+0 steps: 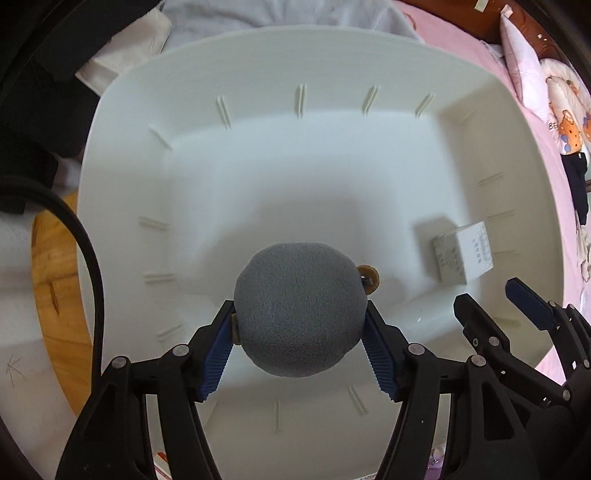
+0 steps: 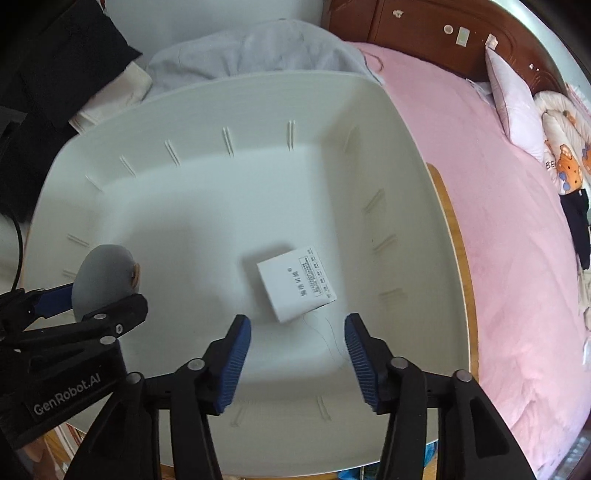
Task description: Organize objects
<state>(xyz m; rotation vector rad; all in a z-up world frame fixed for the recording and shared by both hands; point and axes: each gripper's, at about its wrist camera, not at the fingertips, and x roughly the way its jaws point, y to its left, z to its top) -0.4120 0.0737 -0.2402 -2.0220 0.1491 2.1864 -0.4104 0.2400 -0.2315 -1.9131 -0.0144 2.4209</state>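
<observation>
My left gripper (image 1: pixel 300 314) is shut on a round grey plush toy (image 1: pixel 301 306) with small tan ears, held above the inside of a large white plastic bin (image 1: pixel 258 92). The toy (image 2: pixel 105 275) and the left gripper (image 2: pixel 92 299) also show at the left of the right wrist view. A small white box (image 1: pixel 463 254) with printed text lies on the bin floor at the right. My right gripper (image 2: pixel 297 328) is open and empty, just above the white box (image 2: pixel 295 284) inside the bin (image 2: pixel 258 110). It appears in the left wrist view (image 1: pixel 491 299) at the lower right.
A pink bedspread (image 2: pixel 498 221) lies to the right of the bin, with pillows (image 2: pixel 517 107) and a wooden headboard (image 2: pixel 424 33) behind. Grey cloth (image 2: pixel 258 48) and dark clothing (image 2: pixel 55 74) lie behind the bin. A black cable (image 1: pixel 88 258) curves at the left.
</observation>
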